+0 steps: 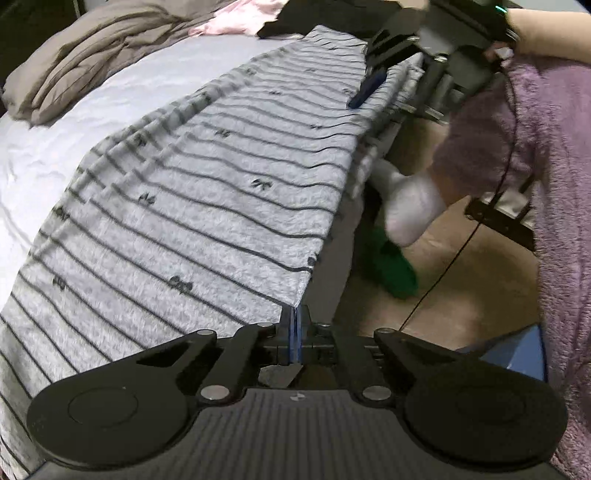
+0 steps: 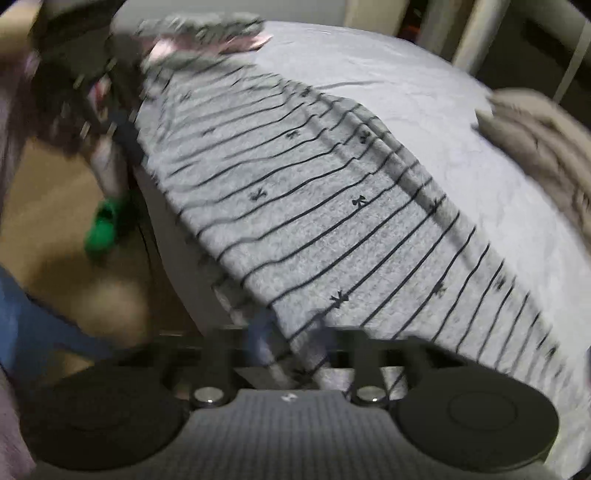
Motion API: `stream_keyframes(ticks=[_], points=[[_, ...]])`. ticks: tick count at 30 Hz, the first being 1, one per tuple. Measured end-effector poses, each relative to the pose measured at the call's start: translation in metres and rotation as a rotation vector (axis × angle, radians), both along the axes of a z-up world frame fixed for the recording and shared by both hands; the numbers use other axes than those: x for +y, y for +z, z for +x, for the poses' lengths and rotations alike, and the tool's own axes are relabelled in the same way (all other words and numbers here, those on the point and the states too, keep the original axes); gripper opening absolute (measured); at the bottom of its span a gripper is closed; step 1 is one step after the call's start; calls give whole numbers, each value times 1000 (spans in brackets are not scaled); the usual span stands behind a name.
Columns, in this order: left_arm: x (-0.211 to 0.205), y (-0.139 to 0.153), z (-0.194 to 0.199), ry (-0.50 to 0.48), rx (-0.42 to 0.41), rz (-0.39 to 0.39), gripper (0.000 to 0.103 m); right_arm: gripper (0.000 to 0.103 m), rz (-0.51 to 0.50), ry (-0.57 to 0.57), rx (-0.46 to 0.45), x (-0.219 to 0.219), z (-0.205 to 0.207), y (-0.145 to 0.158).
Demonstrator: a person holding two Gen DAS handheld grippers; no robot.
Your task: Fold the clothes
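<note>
The striped grey garment (image 1: 207, 192) lay stretched along the near edge of the bed (image 1: 92, 122), filling the centre of both views, its outer margin hanging slightly over the bed's side.

Left gripper (image 1: 294, 325): clenched, jaws fully together at the lower centre of the left wrist view, pinching one corner of the garment; the cloth ran taut away from that corner.

Right gripper (image 2: 291, 350): jaws stood partly apart at the lower centre of the right wrist view, with a fold of the striped cloth bunched between them. The blur there prevented a finding on whether the pads pressed the cloth, so its grasp cannot be told. In the left wrist view it appeared at the upper right, a blue finger (image 1: 367, 88) lying against the garment's far end.

Assessment: the step in hand appeared to be securing both ends of one long edge before a fold. The next move would call for a confirmed grip at the right end, then both corners lifted together and carried across the cloth evenly.

Differences between views: the left wrist view alone showed a pink garment (image 1: 240, 18) at the upper centre and the person's purple fleece sleeve (image 1: 546, 155) at the right. Both showed a brown duvet (image 1: 85, 55) and a green object (image 2: 105, 229) on the floor.
</note>
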State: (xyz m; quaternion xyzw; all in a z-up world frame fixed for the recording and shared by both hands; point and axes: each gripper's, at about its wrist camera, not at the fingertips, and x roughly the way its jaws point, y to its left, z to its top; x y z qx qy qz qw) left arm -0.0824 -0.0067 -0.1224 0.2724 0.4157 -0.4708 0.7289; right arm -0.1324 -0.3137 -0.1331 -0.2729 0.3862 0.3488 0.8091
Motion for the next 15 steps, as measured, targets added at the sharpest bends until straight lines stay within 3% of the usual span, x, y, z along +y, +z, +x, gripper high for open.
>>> stream_keyframes(ticks=[3, 5, 7, 10, 15], points=[[3, 2, 4, 23, 13, -21, 0, 47, -70, 43, -20, 7, -5, -8], [5, 5, 4, 31, 22, -37, 0, 23, -130, 37, -47, 9, -3, -14], [9, 9, 6, 43, 32, -62, 0, 23, -182, 26, -70, 8, -1, -20], [13, 13, 11, 70, 55, -99, 0, 5, -196, 20, -52, 4, 1, -22], [10, 7, 11, 26, 93, -71, 0, 4, -137, -7, 61, -5, 5, -16]])
